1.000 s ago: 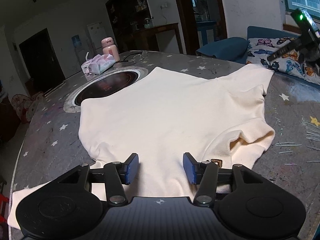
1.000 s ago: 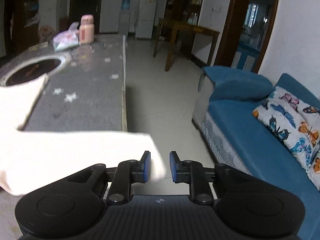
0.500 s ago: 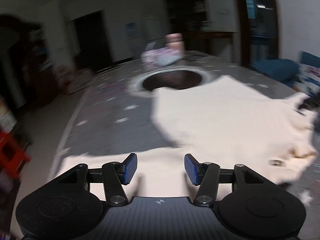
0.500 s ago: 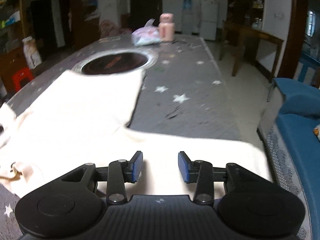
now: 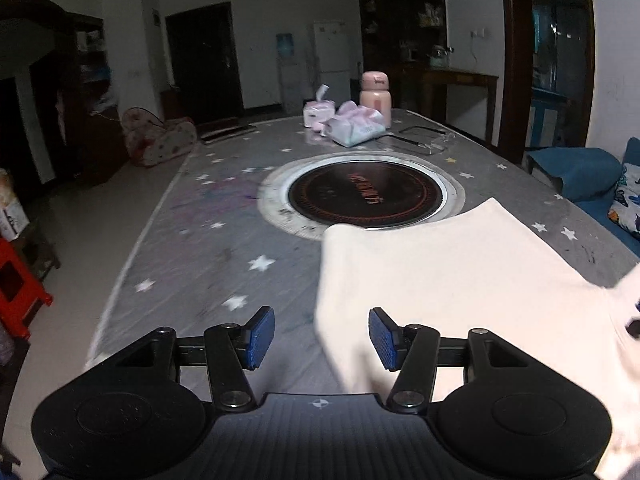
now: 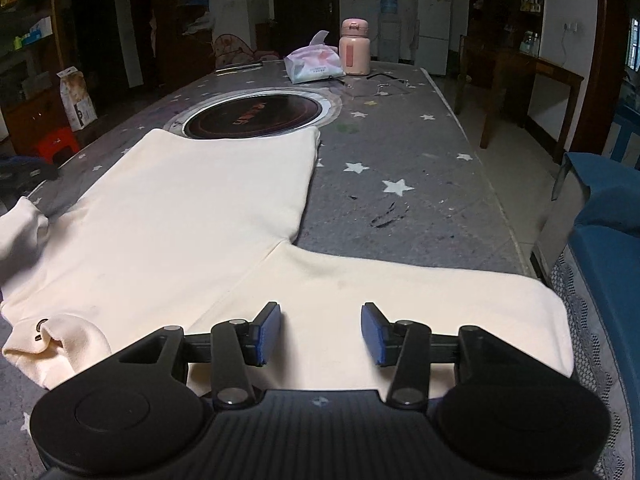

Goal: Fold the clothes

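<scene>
A cream long-sleeved top (image 6: 192,216) lies spread flat on the grey star-patterned table (image 6: 400,152), its hem touching the round cooktop. One sleeve (image 6: 420,292) stretches toward the table's right edge, and my right gripper (image 6: 320,334) hovers open just above it, holding nothing. In the left wrist view the same top (image 5: 460,280) fills the right half. My left gripper (image 5: 322,338) is open over the garment's left edge, its right finger above cloth and its left finger above bare table.
A round black cooktop (image 5: 366,192) is set into the table. Behind it stand a pink flask (image 6: 354,48), a tissue pack (image 6: 314,64) and glasses (image 6: 384,84). A blue sofa (image 6: 608,232) runs along the right; a red stool (image 5: 20,288) sits on the floor at left.
Both grippers swung round to face down the table. The right gripper's jaws widened and now hover over the sleeve. The left moved from the garment's middle to its left edge.
</scene>
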`<state>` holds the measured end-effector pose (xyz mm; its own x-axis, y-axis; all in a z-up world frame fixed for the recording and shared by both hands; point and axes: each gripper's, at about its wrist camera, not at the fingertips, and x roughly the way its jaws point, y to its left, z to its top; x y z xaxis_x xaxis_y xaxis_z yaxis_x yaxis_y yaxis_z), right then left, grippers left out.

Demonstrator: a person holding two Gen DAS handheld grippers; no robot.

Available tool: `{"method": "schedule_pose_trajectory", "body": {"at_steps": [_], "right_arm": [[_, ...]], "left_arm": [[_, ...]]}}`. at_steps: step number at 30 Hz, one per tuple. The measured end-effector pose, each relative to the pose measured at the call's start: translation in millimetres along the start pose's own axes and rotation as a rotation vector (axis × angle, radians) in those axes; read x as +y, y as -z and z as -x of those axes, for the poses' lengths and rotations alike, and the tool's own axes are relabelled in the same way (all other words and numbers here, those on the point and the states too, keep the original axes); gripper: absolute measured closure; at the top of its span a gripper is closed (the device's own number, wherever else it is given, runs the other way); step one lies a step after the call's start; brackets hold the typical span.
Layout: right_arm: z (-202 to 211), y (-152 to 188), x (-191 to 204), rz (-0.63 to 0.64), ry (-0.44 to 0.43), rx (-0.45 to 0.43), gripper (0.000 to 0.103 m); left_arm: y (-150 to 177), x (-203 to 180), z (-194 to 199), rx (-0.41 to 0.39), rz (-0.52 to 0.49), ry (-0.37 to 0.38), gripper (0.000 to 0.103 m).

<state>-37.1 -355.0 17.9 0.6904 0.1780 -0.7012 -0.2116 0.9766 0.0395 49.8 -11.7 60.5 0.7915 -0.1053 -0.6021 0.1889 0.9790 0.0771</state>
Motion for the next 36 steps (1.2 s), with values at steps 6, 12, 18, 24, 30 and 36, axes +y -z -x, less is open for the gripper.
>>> {"method": "schedule_pose_trajectory", "body": {"at_steps": [6,12,18,24,30,36], "right_arm": [[-3,1,-1,-0.007,-0.016,0.001,0.05],[-3,1,-2,-0.012,-0.029,0.004,0.047],[-3,2,-2,-0.019,-0.036,-0.001,0.045],[-4,2,-1,-0.02,-0.036,-0.005,0.044],[-4,2,-3,-0.026,-0.041,-0.008,0.044],[-5,1,-2,-0.022,-0.041,-0.008,0.041]], "left_arm": [[-14,-2,-49,0.039,0.032,0.006,0.049],[-28,-4,-94,0.073,0.061,0.014,0.072],[-27,-20,-89,0.015,0.032,0.013,0.097],[-7,-70,-55,-0.048,-0.242,0.138,0.093],[8,-78,-42,-0.053,-0.332,0.216,0.087],[-9,-63,-48,-0.074,-0.25,0.152,0.057]]}}
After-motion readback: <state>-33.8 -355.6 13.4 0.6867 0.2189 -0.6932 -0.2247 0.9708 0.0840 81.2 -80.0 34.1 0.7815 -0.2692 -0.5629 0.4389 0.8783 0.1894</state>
